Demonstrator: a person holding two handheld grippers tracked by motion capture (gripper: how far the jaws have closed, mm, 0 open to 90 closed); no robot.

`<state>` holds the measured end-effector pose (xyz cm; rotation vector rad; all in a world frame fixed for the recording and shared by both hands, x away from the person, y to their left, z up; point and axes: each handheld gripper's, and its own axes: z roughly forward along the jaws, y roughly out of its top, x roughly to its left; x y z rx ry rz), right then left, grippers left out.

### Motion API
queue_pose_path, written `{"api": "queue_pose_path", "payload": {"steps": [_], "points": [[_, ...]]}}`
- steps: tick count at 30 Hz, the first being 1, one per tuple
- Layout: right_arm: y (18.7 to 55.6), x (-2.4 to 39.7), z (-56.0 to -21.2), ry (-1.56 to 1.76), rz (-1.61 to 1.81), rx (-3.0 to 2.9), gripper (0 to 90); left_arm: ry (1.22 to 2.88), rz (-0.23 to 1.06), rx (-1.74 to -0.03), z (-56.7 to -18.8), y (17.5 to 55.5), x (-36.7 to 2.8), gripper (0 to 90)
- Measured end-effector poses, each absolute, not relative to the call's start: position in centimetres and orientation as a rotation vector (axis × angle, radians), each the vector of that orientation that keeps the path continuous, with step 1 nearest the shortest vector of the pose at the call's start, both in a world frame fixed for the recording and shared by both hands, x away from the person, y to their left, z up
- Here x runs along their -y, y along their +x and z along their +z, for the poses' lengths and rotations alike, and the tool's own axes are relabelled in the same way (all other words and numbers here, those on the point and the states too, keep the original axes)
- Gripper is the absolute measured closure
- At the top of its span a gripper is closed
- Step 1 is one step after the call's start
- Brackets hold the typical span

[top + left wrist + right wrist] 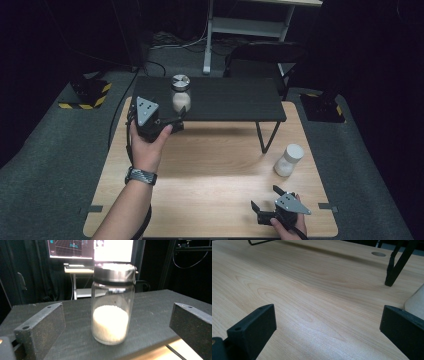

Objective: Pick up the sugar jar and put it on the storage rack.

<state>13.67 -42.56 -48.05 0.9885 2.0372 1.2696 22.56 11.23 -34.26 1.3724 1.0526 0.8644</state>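
In the high view the glass jar (180, 93) with a metal lid is seen standing upright on the black shelf (235, 102), with the left gripper (176, 120) held just in front of it and the right gripper (264, 199) low over the wooden table (210, 165), near a white bottle (289, 160). The white grains filling the lower part of the jar (113, 305) are made out in the left gripper view, where the jaws are spread wide to either side without touching the glass. Bare table (312, 295) is framed between the parted jaws in the right gripper view, and nothing is held.

The high view looks forward and down over the whole counter (210, 165). The left gripper view sits close and level before the glass jar (112, 305) on the black shelf (150, 315), both shared with the high view. The right gripper view skims low over the counter's near right corner.
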Motion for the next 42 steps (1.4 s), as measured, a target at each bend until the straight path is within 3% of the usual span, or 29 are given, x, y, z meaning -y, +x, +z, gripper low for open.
{"api": "queue_pose_path", "payload": {"steps": [42], "points": [[13.6,42.3,-48.0,0.968,1.25,-2.046,0.1,1.465,0.75,-1.015,-44.3,14.1,-13.8,0.2]]}}
